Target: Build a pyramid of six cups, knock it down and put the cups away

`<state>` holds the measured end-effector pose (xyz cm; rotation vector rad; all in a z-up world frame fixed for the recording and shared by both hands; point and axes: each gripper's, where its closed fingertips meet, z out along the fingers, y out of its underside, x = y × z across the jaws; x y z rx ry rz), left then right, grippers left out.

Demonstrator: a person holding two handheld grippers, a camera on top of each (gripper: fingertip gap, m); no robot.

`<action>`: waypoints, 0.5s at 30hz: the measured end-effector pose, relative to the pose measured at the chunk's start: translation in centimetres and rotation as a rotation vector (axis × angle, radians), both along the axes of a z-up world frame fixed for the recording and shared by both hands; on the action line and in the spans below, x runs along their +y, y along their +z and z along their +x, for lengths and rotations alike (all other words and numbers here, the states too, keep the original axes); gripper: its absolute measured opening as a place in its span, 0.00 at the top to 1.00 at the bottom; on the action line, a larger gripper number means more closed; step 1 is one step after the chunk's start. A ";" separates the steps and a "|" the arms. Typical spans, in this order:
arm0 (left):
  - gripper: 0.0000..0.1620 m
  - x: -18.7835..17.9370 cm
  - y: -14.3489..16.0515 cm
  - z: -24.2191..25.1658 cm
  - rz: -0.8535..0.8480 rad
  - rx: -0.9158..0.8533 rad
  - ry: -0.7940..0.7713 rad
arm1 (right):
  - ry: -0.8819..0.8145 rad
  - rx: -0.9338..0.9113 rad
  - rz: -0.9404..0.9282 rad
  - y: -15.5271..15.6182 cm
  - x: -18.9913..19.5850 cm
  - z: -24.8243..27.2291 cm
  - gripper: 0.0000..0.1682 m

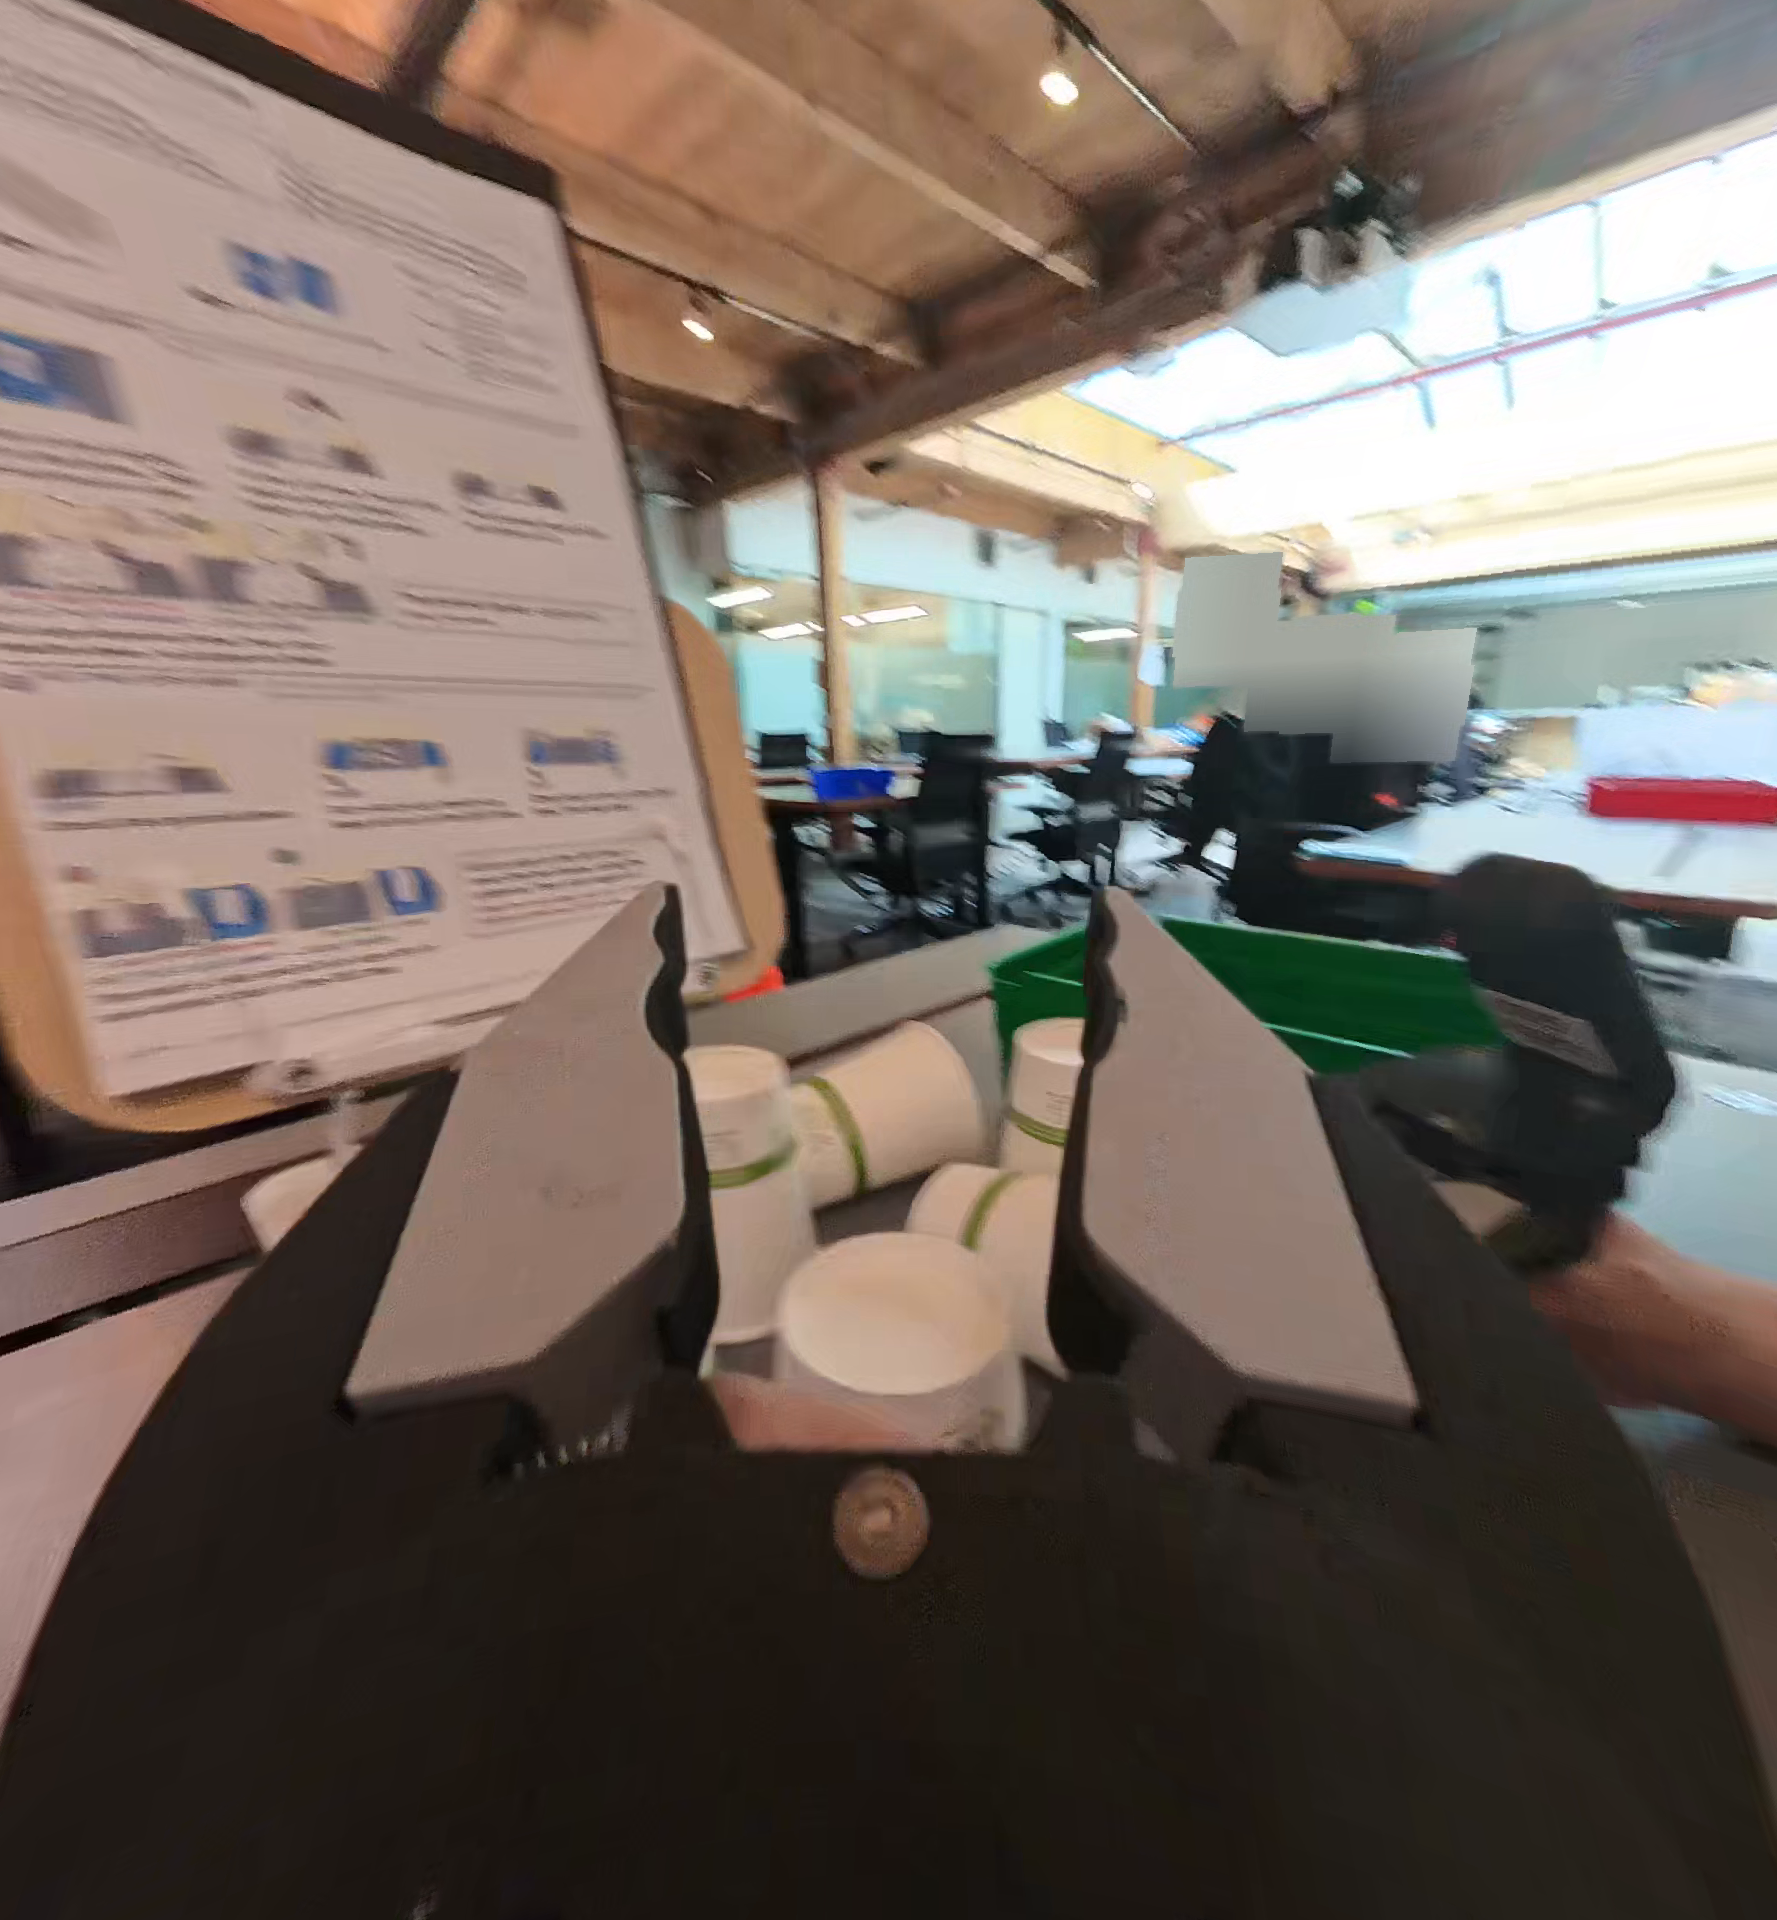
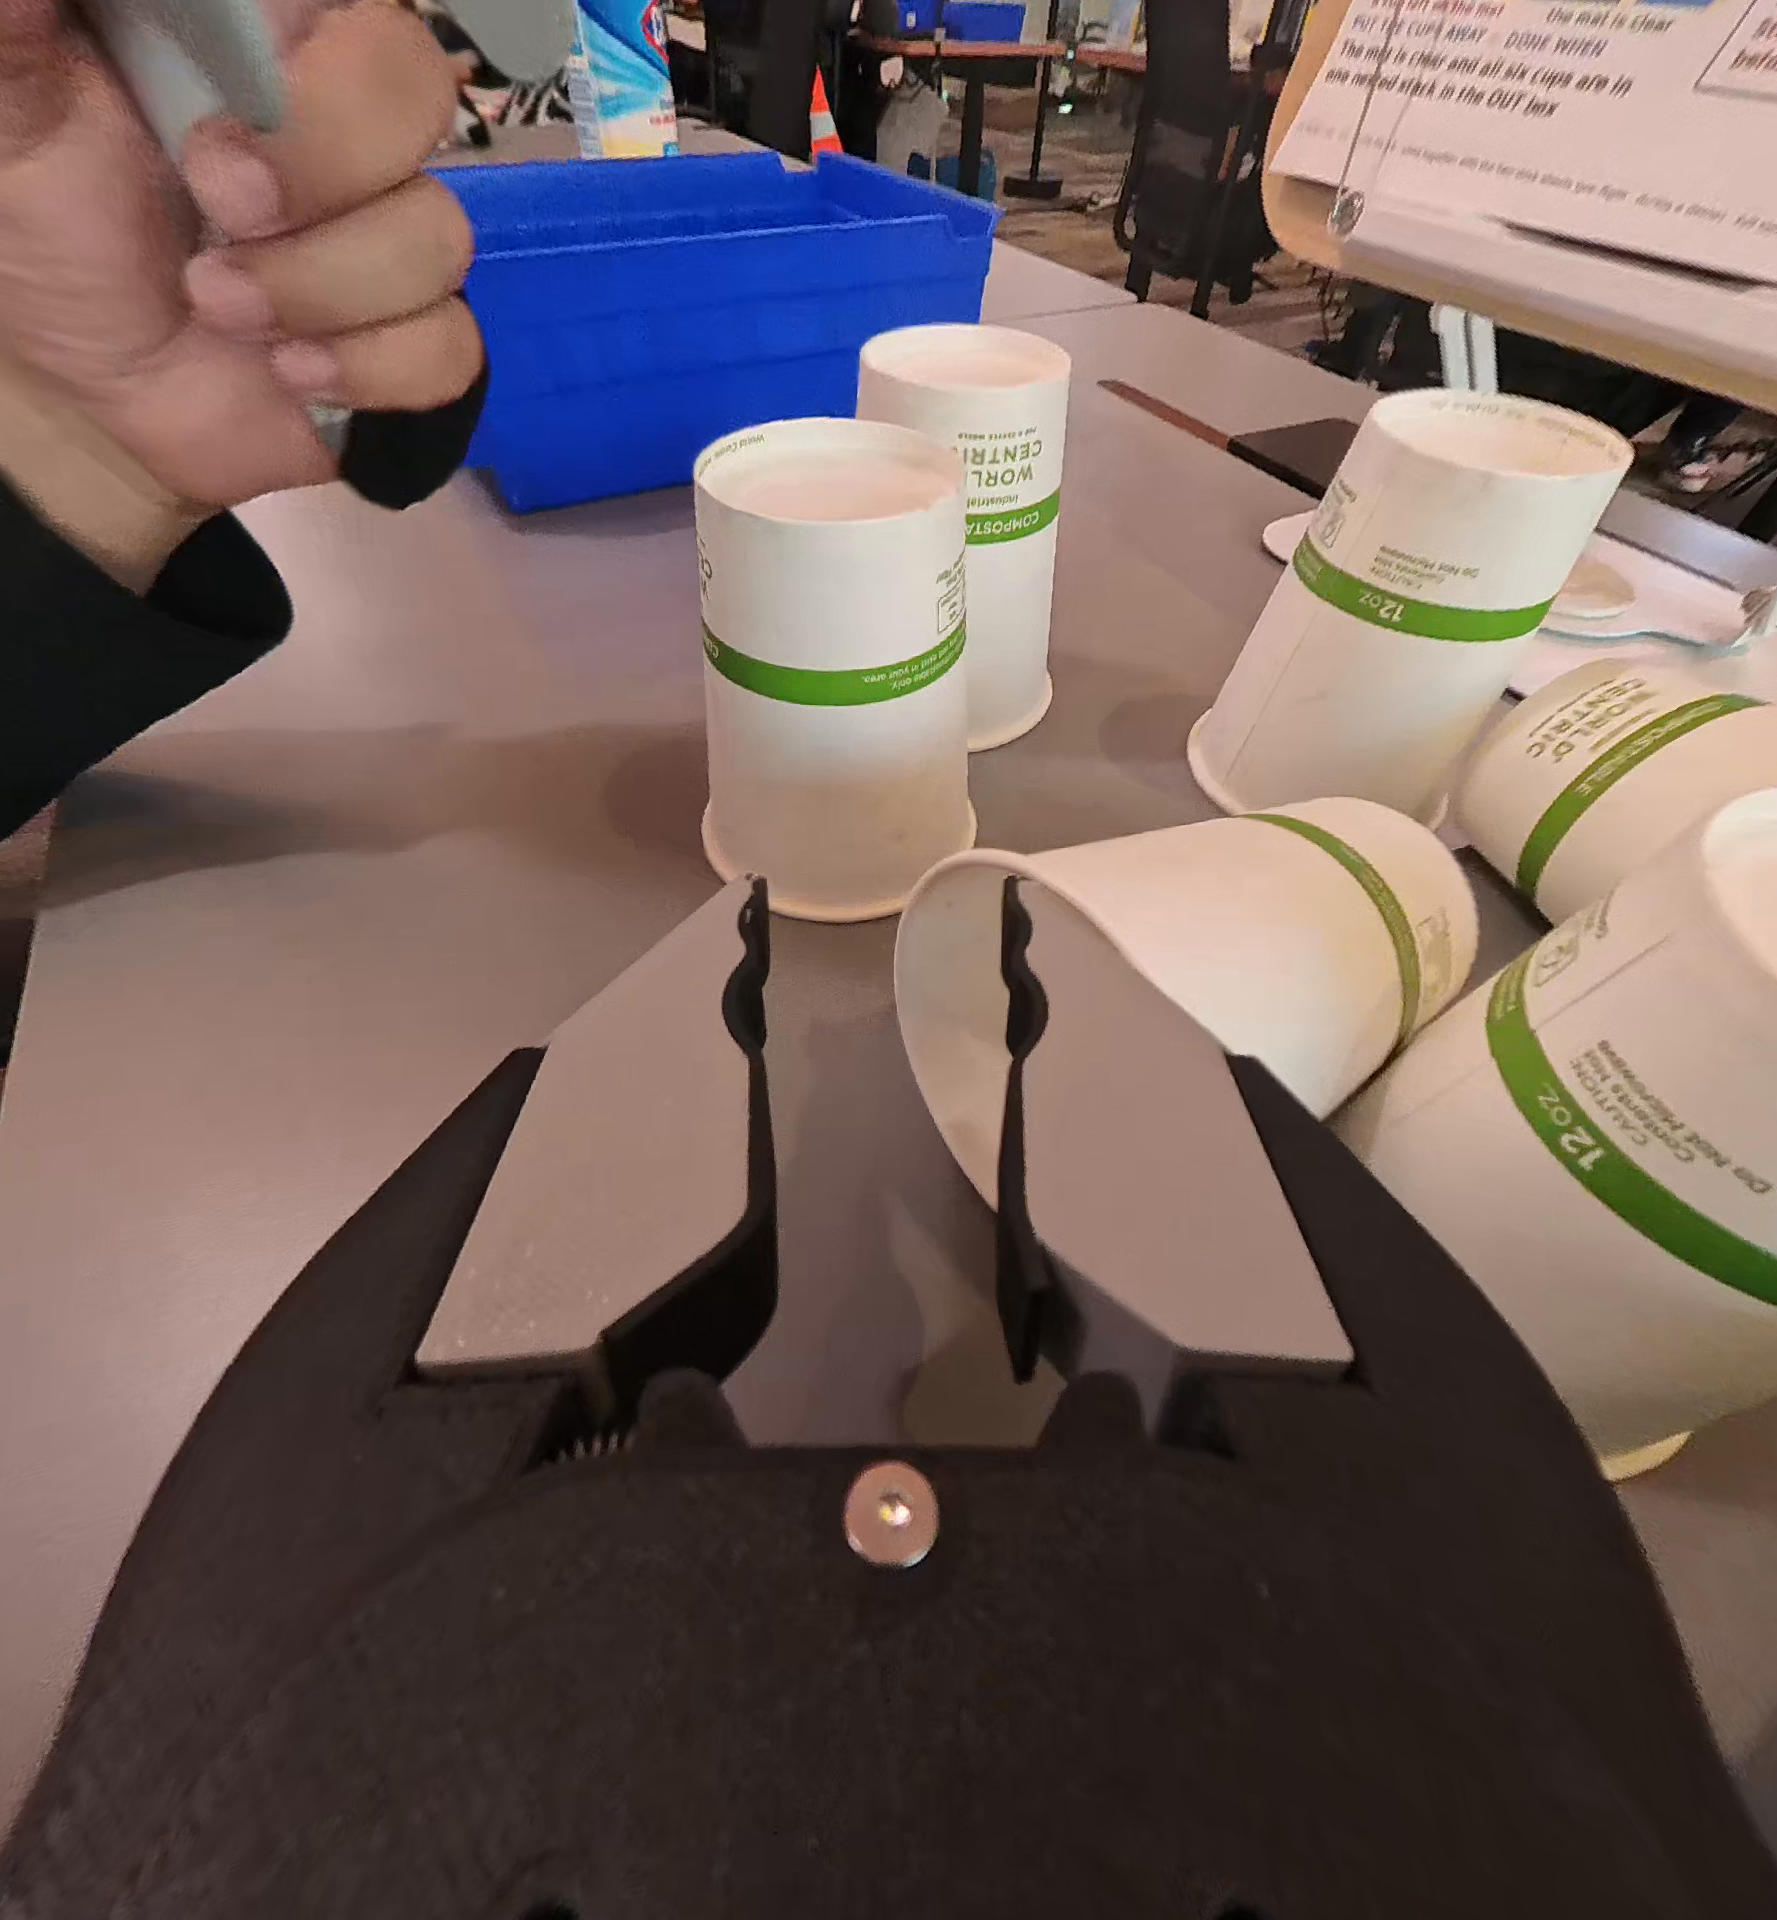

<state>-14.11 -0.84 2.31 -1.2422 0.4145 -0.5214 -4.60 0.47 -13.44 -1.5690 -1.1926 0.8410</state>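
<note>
Six white paper cups with green bands are scattered on the grey tabletop (image 2: 344,831), the pyramid already down. In the right wrist view, the right claw (image 2: 879,894) hovers low over the tabletop with its jaws parted and nothing between them; its right finger overlaps the open mouth of a cup lying on its side (image 2: 1227,935), though whether it touches the rim cannot be told. At about 12 o'clock from the claw, one cup stands upside down (image 2: 832,665), and just behind it at 12 o'clock stands a second upside-down cup (image 2: 998,488). At 2 o'clock a third upside-down cup (image 2: 1383,623) stands tilted in the picture, with another cup on its side (image 2: 1632,769) beside it, and at 3 o'clock a large near cup (image 2: 1642,1122) stands upside down, touching the fallen one. A blue bin (image 2: 718,301) sits at 11 o'clock beyond the cups. A hand (image 2: 167,270) at 10 o'clock grips the handle of the other tool. In the left wrist view, which is blurred, the left claw (image 1: 884,904) is raised above the cups with its jaws wide apart and empty; a cup (image 1: 894,1340) sits close below it. A green bin (image 1: 1279,987) lies at 1 o'clock, and a printed sheet on a stand (image 1: 271,582) fills the 10 o'clock side.
</note>
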 end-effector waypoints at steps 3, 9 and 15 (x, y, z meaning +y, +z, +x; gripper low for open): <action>0.59 1.8 -1.0 -5.9 0.032 -0.031 0.232 | -0.010 0.019 0.072 0.8 -0.1 0.1 0.74; 0.70 4.4 -7.6 -11.3 -0.111 0.095 0.538 | -0.123 0.120 0.181 3.5 1.3 1.4 0.71; 0.62 6.5 -12.6 -12.9 -0.375 0.137 0.606 | -0.186 0.174 0.168 4.2 2.4 2.8 0.70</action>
